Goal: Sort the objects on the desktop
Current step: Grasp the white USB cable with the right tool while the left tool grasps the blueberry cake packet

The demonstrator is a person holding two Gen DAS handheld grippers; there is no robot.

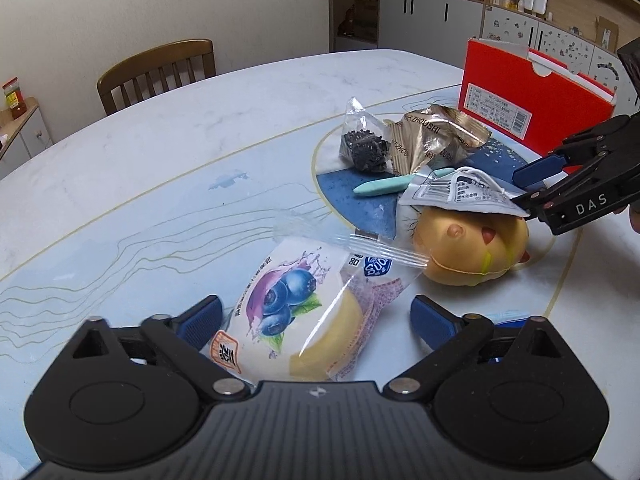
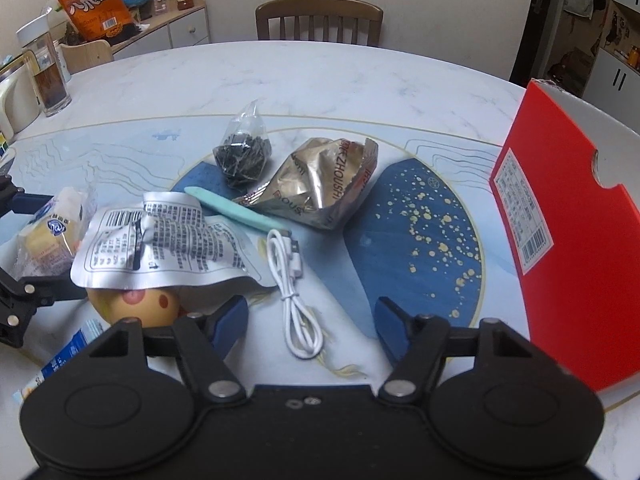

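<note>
left gripper point(image 1: 316, 318): jaws spread wide, nothing clamped. The blueberry cake packet point(image 1: 296, 312) lies flat on the bench point(image 1: 160, 160) right between the two blue pads, poking out past them, and neither pad looks like it's pressing on it.

right gripper point(image 2: 312, 320): jaws apart too, not gripping anything. The white USB cable point(image 2: 294, 292) sits coiled on the bench in the gap between them, closer to the left pad, no contact that I can see.

silver wrapper point(image 2: 160, 244): crumpled, draped over the yellow toy ball point(image 2: 136, 306), just left of the right gripper.

further back: teal stick point(image 2: 236, 210), gold foil bag point(image 2: 324, 184), little bag of black bits point(image 2: 242, 156).

red box point(image 2: 576, 240): standing open at the right edge.
</note>
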